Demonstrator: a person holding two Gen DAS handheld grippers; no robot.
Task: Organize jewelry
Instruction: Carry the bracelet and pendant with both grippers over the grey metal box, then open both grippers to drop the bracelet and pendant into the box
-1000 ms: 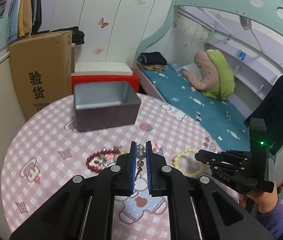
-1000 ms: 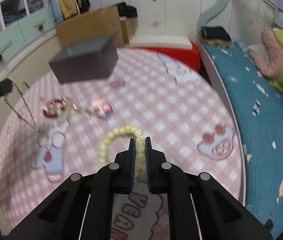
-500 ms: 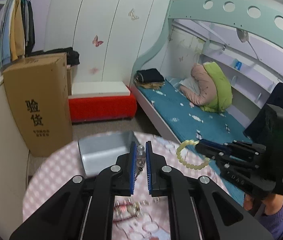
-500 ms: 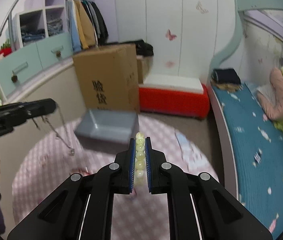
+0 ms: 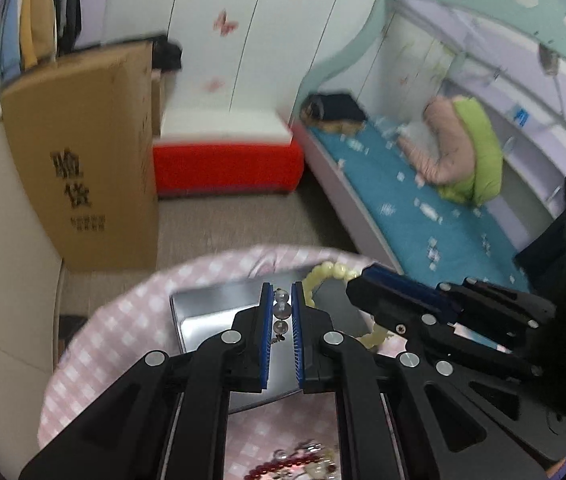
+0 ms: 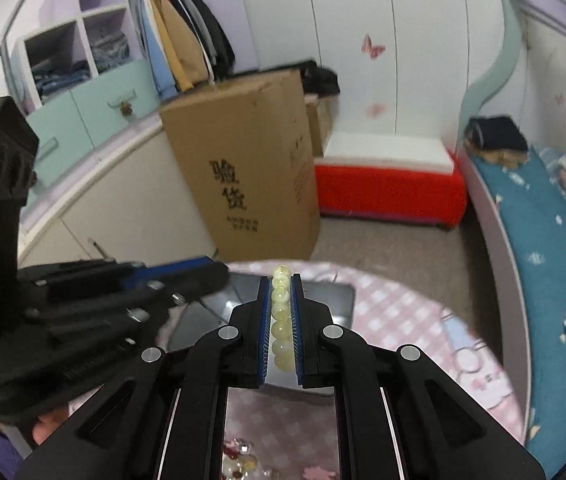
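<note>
My left gripper point(image 5: 282, 300) is shut on a silver bead necklace point(image 5: 281, 311) and holds it above the open grey metal box point(image 5: 211, 312). My right gripper point(image 6: 281, 284) is shut on a pale yellow bead bracelet point(image 6: 281, 320), also above the box point(image 6: 331, 300). In the left wrist view the right gripper point(image 5: 363, 280) is close on the right, with the bracelet point(image 5: 325, 271) hanging from it. In the right wrist view the left gripper point(image 6: 219, 272) reaches in from the left. A dark red bead bracelet point(image 5: 279, 468) lies on the table below.
The round table has a pink checked cloth point(image 5: 115, 332). A tall cardboard box point(image 5: 83, 160) stands on the floor behind it, with a red bench point(image 5: 227, 164) and a bed point(image 5: 423, 200) beyond. More small jewelry point(image 6: 239, 460) lies on the cloth near me.
Both grippers have lifted their jewelry off the table and carried it forward over the grey box. They now sit close together above it.
</note>
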